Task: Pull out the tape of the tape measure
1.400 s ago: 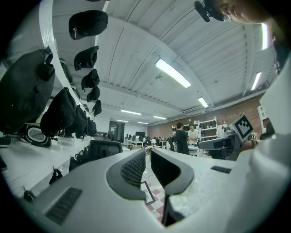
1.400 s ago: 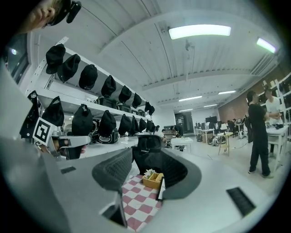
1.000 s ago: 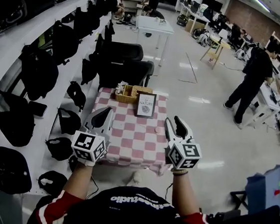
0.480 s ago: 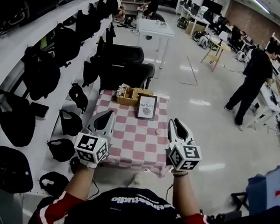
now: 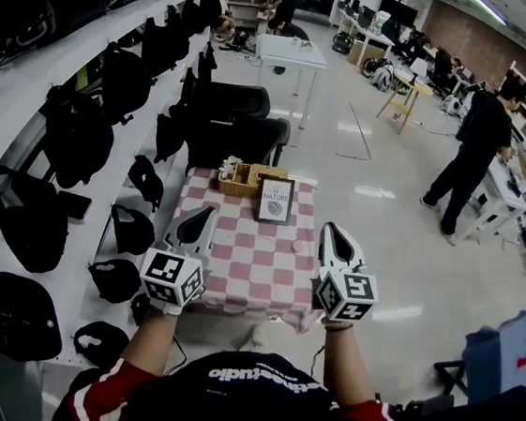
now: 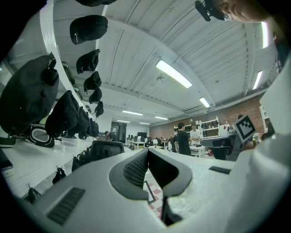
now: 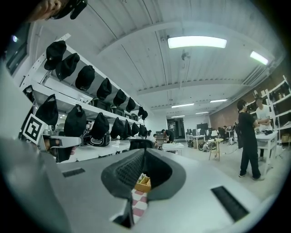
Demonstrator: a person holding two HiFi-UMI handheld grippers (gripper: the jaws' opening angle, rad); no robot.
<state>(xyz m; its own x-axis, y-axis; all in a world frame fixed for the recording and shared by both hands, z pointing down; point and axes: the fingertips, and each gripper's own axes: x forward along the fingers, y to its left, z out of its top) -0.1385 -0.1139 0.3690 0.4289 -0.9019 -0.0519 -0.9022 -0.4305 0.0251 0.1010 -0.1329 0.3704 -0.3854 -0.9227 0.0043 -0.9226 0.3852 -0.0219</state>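
Note:
I see no tape measure that I can make out for sure; a small pale round thing [image 5: 299, 246] lies on the red-and-white checked table [image 5: 246, 274]. My left gripper [image 5: 204, 213] hangs over the table's left edge, its jaws together and empty [image 6: 146, 152]. My right gripper [image 5: 330, 229] hangs over the right edge. Its jaws are closing, the tips nearly touching, with nothing between them [image 7: 143, 152]. Both point forward, away from me and above the cloth.
A framed sign [image 5: 275, 200] and a wicker basket [image 5: 243, 176] stand at the table's far end. Black chairs [image 5: 235, 121] stand behind it. Shelves with black bags [image 5: 73, 136] run along the left. A person in black [image 5: 472, 153] stands on the floor at the right.
The right gripper's jaws have come together from wide apart. Both grippers have risen slightly in the head view. The left jaws stay together.

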